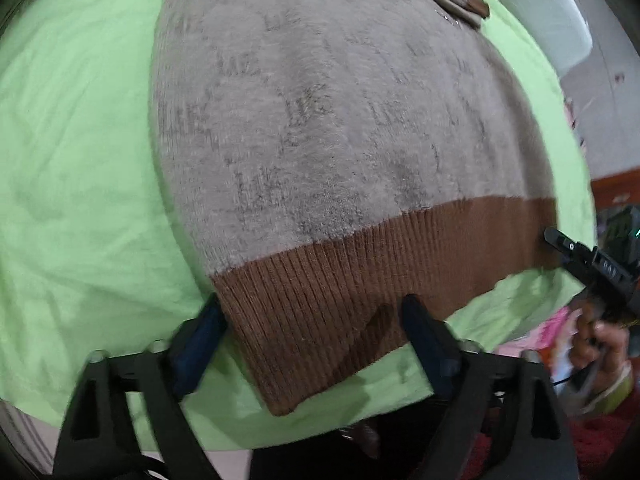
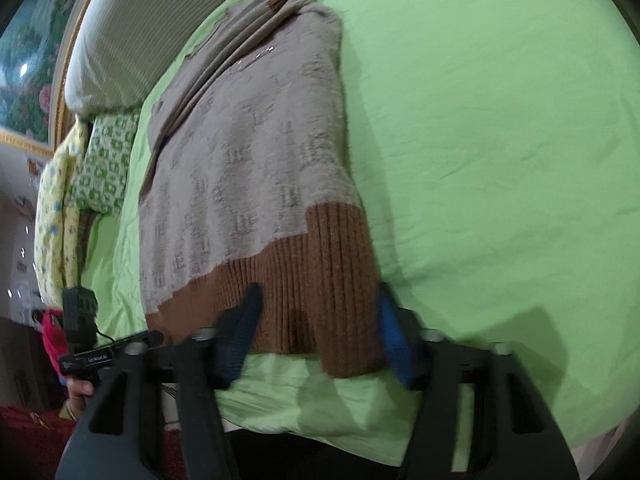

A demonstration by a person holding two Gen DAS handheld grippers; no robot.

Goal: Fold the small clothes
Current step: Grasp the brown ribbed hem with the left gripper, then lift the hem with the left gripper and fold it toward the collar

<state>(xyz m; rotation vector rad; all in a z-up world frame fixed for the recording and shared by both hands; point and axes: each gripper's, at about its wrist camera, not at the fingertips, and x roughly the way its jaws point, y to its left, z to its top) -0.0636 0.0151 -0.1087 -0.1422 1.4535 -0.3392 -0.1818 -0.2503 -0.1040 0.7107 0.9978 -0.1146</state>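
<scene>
Two grippers at brown hem (image 1: 360,280) of grey sweater (image 1: 320,120) on green sheet (image 1: 80,160), left gripper (image 1: 314,316) spread astride hem, right gripper (image 2: 316,312) likewise spread, not pinching.

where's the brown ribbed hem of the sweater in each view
Left wrist view: the brown ribbed hem runs across the lower middle, its near corner between that gripper's fingers.
Right wrist view: the hem sits low centre, bunched between that gripper's fingers.
Shared landmark: the green bedsheet under the sweater.
</scene>
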